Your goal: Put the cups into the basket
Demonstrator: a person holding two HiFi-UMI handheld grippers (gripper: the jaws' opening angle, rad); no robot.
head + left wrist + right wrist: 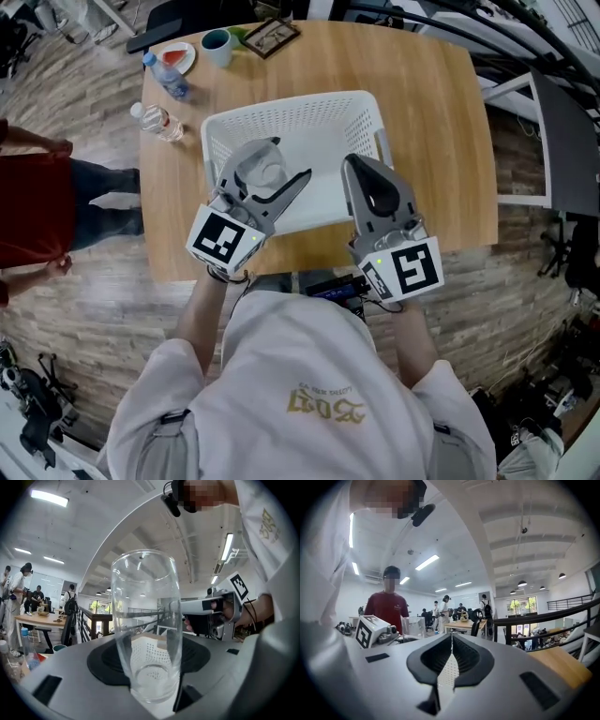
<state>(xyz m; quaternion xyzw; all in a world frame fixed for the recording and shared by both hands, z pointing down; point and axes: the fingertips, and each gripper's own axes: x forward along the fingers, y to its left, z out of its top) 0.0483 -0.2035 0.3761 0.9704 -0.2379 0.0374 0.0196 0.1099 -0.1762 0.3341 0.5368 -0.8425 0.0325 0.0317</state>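
A clear glass cup (146, 620) stands upright between the jaws of my left gripper (150, 644), which is shut on it. In the head view the cup (267, 173) and left gripper (275, 171) hang over the near left part of the white perforated basket (323, 122). The basket (145, 654) shows through the glass. My right gripper (355, 164) is shut and empty, its tips over the basket's near right rim. In the right gripper view its jaws (451, 637) meet, and the left gripper's marker cube (369, 630) shows at the left.
The basket sits mid-table on a wooden table (441, 141). At the far left stand a teal mug (217, 47), two plastic bottles (169, 77) (157, 120), a plate (174, 57) and a framed picture (270, 36). A person in red (37, 202) stands left of the table.
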